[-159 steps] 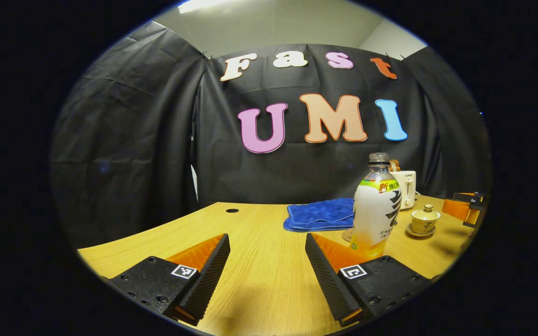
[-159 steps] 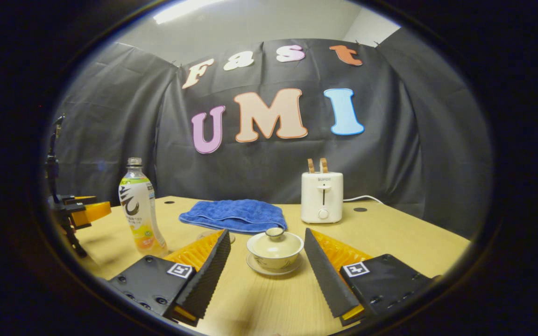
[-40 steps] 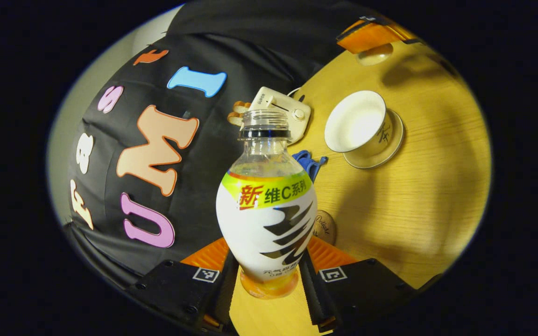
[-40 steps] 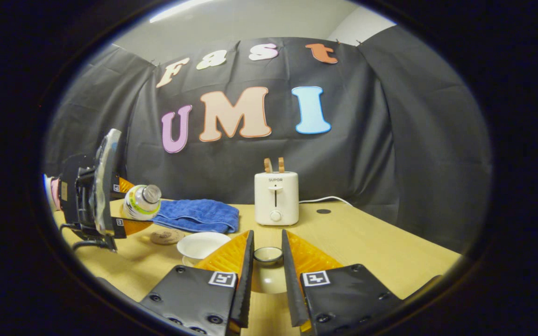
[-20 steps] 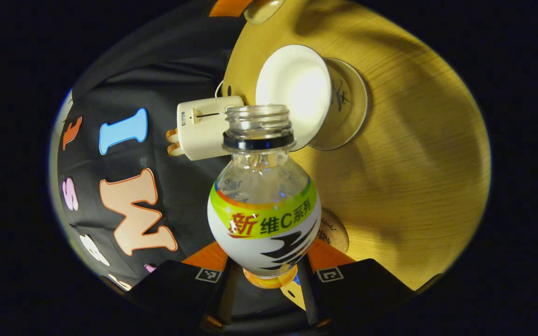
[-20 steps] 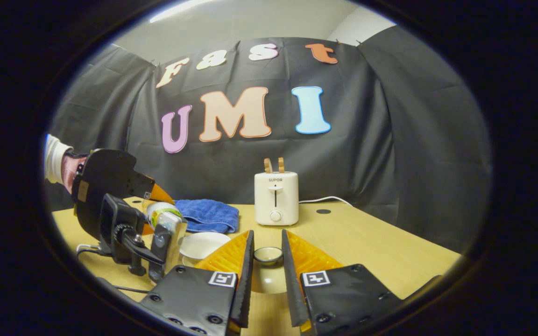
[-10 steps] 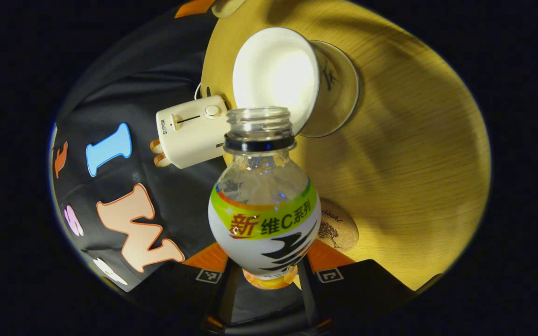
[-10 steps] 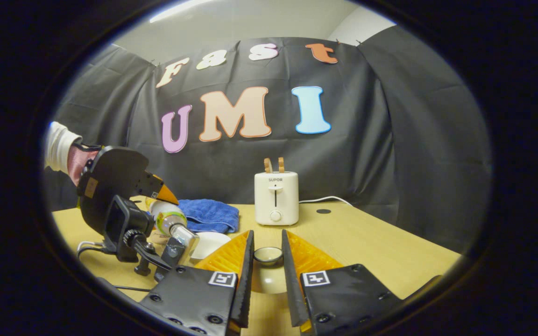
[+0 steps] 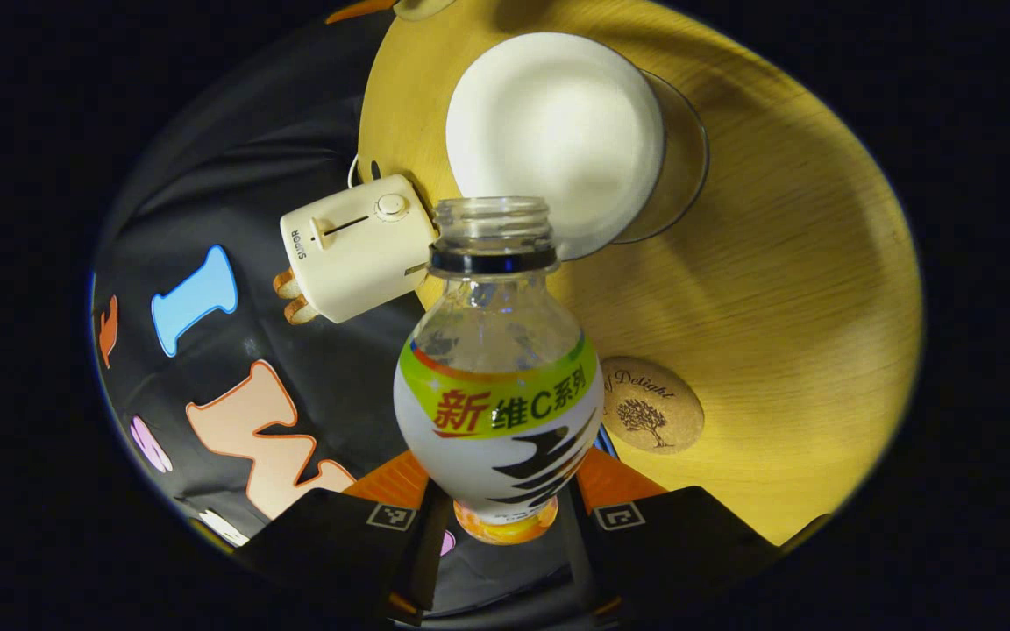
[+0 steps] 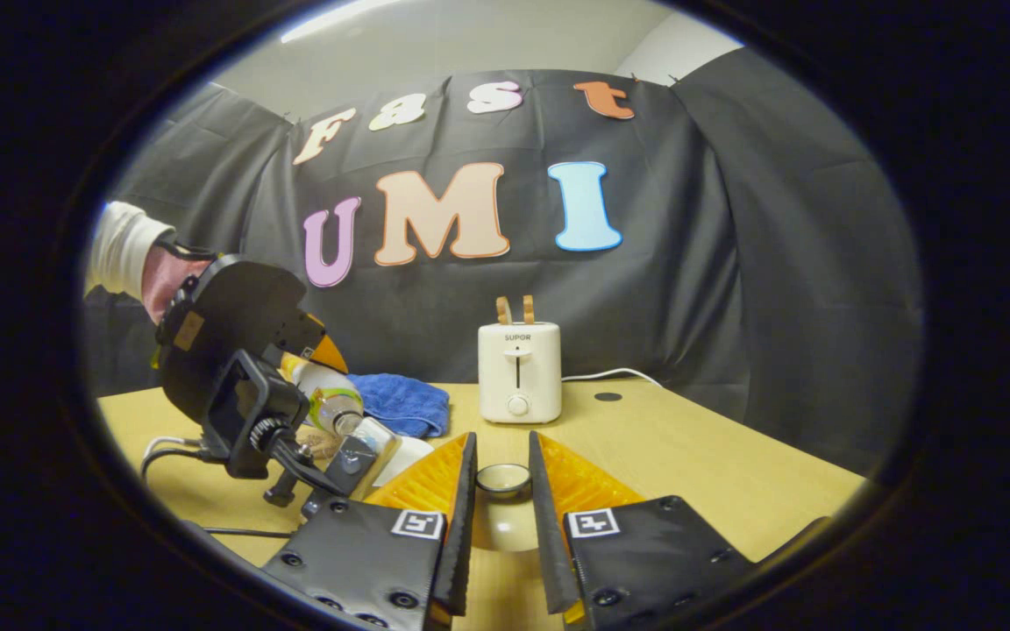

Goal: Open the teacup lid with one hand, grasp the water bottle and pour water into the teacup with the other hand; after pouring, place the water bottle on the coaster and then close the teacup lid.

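Water bottle (image 9: pixel 498 386), uncapped, tilts mouth-first over the open, empty-looking teacup (image 9: pixel 558 140).

toaster (image 10: pixel 519 372): "SUPOR" | coaster (image 9: pixel 652 415): "Delight" | water bottle (image 9: pixel 498 399): label text, left unread

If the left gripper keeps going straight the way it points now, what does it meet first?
Most likely the open teacup: the left gripper is shut on the bottle, whose mouth points at the cup's rim. The gap between mouth and cup is hard to judge.
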Demonstrator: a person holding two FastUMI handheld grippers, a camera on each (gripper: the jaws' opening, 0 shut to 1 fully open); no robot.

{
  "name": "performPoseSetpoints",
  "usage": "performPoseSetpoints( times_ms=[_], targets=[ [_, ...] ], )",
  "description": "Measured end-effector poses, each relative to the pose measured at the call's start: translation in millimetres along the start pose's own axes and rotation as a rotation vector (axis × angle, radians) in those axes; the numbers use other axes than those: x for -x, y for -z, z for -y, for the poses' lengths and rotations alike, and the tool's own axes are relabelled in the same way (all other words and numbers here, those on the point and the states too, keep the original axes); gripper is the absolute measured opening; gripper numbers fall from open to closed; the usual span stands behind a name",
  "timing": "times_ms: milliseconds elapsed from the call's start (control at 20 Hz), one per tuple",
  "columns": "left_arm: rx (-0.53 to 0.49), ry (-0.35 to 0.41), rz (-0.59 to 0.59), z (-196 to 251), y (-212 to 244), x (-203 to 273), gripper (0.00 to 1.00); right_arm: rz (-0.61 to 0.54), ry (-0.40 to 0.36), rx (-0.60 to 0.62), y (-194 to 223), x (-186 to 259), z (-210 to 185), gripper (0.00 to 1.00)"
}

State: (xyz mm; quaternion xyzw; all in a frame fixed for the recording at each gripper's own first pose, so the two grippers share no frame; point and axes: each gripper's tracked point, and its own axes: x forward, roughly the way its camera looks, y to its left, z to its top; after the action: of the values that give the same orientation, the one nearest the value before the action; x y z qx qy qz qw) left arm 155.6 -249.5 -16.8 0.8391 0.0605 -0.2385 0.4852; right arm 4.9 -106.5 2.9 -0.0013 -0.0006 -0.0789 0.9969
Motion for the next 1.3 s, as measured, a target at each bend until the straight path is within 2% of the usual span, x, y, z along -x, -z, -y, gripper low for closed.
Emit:
performPoseSetpoints(
  times_ms=[250, 800, 1300],
  targets=[
    [-0.061, 0.001, -0.019, -11.4, 2.2, -1.5, 0.58, 0.000, -0.001, 0.000, -0.1, -0.4, 0.6, 0.38],
    [-0.073, -0.053, 0.000, -21.1, 0.2, 6.4, 0.59, 0.000, -0.002, 0.000, 0.6, -0.4, 0.2, 0.38],
    [-0.123, -0.087, 0.010, -28.8, 2.0, 18.3, 0.59, 0.002, 0.000, 0.001, 0.1, -0.5, 0.5, 0.37]
  ],
)
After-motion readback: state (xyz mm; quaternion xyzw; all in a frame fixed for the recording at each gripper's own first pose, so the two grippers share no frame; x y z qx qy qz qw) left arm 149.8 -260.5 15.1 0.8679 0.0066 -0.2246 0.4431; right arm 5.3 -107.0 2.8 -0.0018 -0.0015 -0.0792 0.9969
